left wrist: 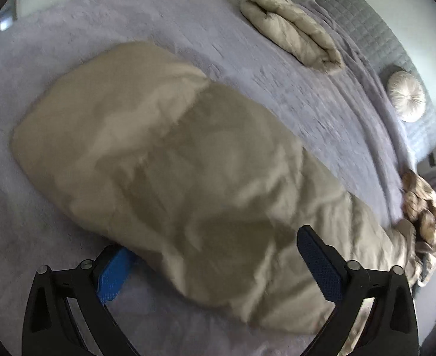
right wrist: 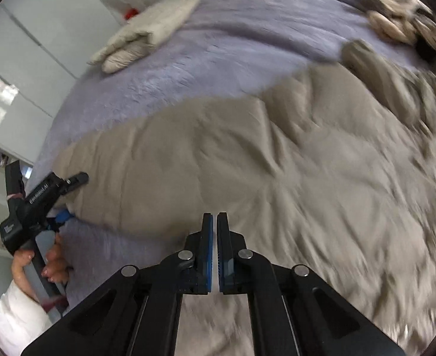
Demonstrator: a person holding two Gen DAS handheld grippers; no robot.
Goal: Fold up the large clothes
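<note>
A large beige padded garment (left wrist: 170, 160) lies spread lengthwise on the lavender bed cover (left wrist: 99, 29). My left gripper (left wrist: 212, 240) is open at the garment's near end. Its left blue pad (left wrist: 114, 276) is tucked at the fabric's edge and its right finger (left wrist: 315, 261) stands over the cloth. In the right wrist view the same garment (right wrist: 277, 163) fills the middle. My right gripper (right wrist: 215, 216) hovers over it, shut, with nothing visible between the pads. The left gripper (right wrist: 71, 197) shows at the garment's left edge, held by a hand (right wrist: 51, 264) in a white sleeve.
A folded beige garment (left wrist: 289, 26) (right wrist: 146, 26) lies at the far side of the bed. A brown puffy pile (left wrist: 422, 207) (right wrist: 402, 20) sits by the garment's far end. A round cushion (left wrist: 406, 95) leans on a quilted grey headboard (left wrist: 366, 20). Pale cupboard doors (right wrist: 25, 44) stand beyond the bed.
</note>
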